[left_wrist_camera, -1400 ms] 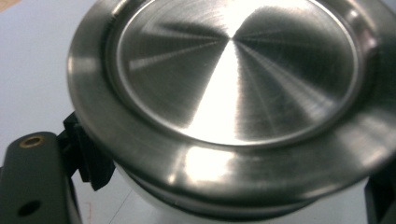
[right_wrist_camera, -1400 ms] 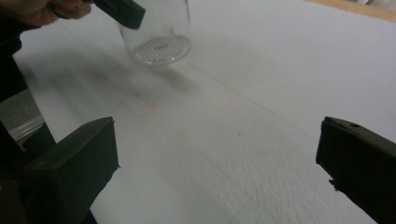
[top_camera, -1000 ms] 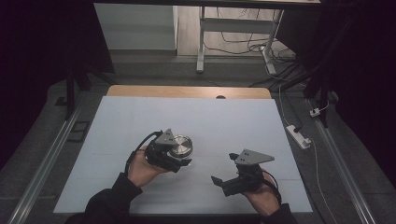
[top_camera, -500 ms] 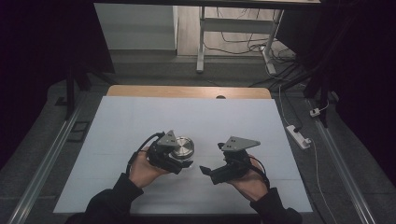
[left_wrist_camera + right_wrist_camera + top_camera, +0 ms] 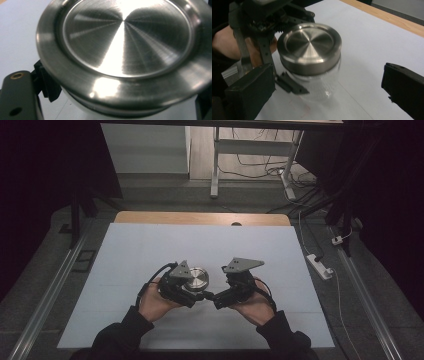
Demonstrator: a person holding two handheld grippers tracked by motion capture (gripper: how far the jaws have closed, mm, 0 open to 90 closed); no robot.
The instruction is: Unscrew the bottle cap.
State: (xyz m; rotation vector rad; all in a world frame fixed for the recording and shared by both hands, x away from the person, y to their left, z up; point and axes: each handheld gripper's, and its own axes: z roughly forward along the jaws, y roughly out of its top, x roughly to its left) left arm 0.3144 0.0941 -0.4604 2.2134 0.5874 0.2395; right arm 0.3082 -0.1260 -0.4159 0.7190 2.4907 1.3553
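With the left gripper (image 5: 202, 296) clenched on the glass jar (image 5: 318, 82), bring the released right gripper (image 5: 216, 298) squarely around the steel lid (image 5: 309, 47) before squeezing

The jar's (image 5: 312, 72) glass body is motion-blurred; its lid (image 5: 120, 50) (left gripper view) overruns the frame's edges.

Upright glass jar (image 5: 312, 75), steel lid (image 5: 309, 47)
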